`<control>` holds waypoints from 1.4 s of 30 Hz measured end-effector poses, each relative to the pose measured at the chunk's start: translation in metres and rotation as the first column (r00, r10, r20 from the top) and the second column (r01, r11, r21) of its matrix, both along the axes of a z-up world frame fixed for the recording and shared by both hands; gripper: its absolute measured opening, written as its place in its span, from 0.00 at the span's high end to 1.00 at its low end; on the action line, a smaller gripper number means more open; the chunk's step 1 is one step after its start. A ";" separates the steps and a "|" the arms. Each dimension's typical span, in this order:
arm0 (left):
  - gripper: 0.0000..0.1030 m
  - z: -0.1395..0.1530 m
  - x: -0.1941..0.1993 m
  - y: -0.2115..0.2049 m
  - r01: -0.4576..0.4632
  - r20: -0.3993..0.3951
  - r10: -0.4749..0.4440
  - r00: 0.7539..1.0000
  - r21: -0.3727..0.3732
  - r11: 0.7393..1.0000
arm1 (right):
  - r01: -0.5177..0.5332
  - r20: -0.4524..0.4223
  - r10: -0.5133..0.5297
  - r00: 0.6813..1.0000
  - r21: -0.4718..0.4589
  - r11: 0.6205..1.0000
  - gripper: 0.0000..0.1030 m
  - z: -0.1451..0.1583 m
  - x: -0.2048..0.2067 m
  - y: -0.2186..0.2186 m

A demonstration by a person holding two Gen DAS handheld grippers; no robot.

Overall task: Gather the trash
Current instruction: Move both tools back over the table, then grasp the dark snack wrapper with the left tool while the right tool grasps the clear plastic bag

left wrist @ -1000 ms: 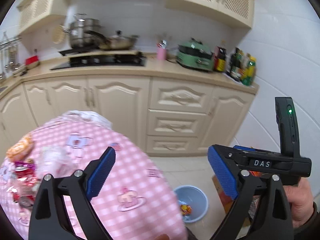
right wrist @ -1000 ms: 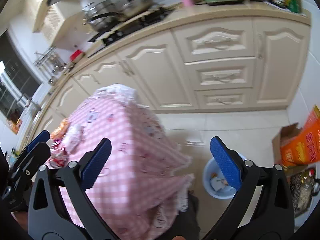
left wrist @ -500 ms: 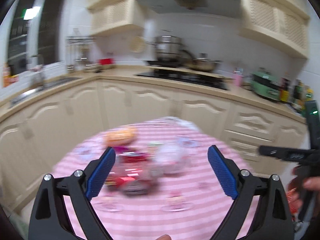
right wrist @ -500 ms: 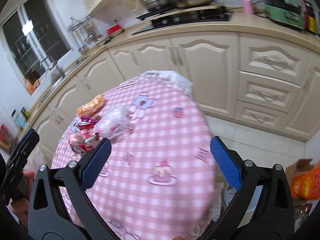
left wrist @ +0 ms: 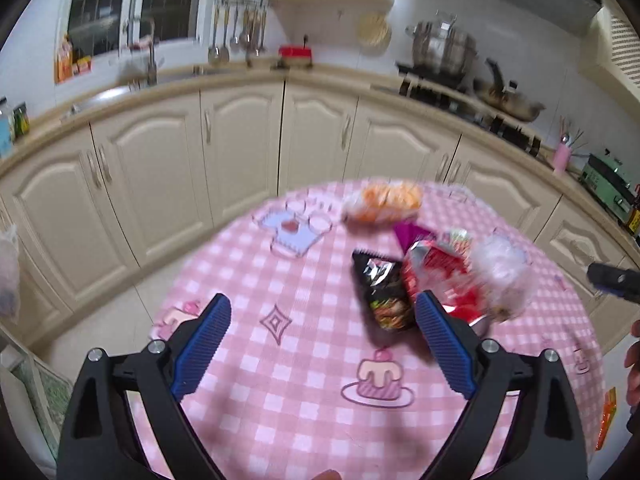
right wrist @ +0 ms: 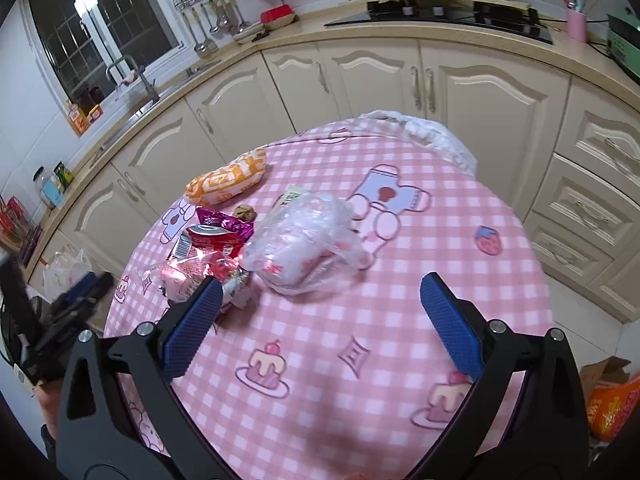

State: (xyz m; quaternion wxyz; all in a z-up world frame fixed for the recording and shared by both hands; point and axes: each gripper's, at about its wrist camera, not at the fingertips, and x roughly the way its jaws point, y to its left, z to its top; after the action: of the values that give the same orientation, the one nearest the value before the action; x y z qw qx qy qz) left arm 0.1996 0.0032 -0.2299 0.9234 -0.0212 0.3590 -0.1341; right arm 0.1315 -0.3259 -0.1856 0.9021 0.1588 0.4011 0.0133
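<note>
a: fingers first. left gripper (left wrist: 322, 344) sat wide apart, nothing between the blue pads, over the pink checked table (left wrist: 280, 420). right gripper (right wrist: 320, 322) same, spread wide and empty.

b: trash location?

a: one cluster on the cloth. in the left wrist view it lay at about 1 o'clock from the left gripper: black snack packet (left wrist: 383, 294) touching the red foil wrapper (left wrist: 438, 276), clear plastic bag (left wrist: 500, 274) just beside that. the right-hand pad overlapped the red wrapper in the picture, couldn't tell if it touched. the view was blurry.

b: right side?

a: in the right wrist view the clear plastic bag (right wrist: 306, 246) was at 12 o'clock from the right gripper, red foil wrapper (right wrist: 200, 270) at 10, just beyond the left-hand pad. magenta wrapper (right wrist: 224, 226) behind it, orange bread bag (right wrist: 228, 182) farther back around 11, small brown lump (right wrist: 245, 213) between them.

b: handling?

a: my guess: all light, soft, crinkly. foil probably slick, so pinch a folded edge or a bunched ridge, not a flat face. the clear bag looked puffy and should collapse, grab the crumpled top. no bin showed in either view.
</note>
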 end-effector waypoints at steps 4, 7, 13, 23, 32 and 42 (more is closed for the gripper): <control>0.11 -0.028 0.019 -0.007 0.035 -0.072 -0.036 0.997 -0.007 0.999 | -0.010 -0.024 0.010 1.000 -0.007 1.000 0.06 -0.008 0.018 0.008; 0.12 -0.043 0.035 -0.017 0.052 -0.121 -0.051 0.991 -0.001 0.999 | -0.016 -0.043 0.016 0.999 -0.002 1.000 0.06 -0.015 0.033 0.012; 0.32 -0.053 0.057 -0.040 0.138 -0.170 -0.144 0.975 -0.045 0.989 | -0.013 -0.083 0.014 0.996 0.021 1.000 0.06 -0.030 0.066 0.015; 0.82 -0.050 0.057 -0.066 0.188 -0.173 -0.200 0.964 -0.079 0.979 | -0.036 -0.134 0.033 0.990 -0.016 0.999 0.35 -0.057 0.086 0.022; 0.86 -0.046 0.039 -0.029 0.095 -0.141 -0.105 0.984 -0.079 0.992 | -0.047 -0.065 0.048 0.997 0.020 0.999 0.71 -0.037 0.047 0.008; 0.86 -0.022 -0.001 0.012 0.030 -0.068 -0.034 0.997 -0.063 0.998 | -0.011 0.005 0.010 1.000 0.063 0.998 0.72 -0.020 0.003 -0.003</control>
State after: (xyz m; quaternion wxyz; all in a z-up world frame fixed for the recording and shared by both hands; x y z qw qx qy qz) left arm 0.1989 0.0154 -0.2516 0.9072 -0.0485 0.3865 -0.1589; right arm 0.1349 -0.3290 -0.2051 0.8975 0.1850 0.3992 0.0311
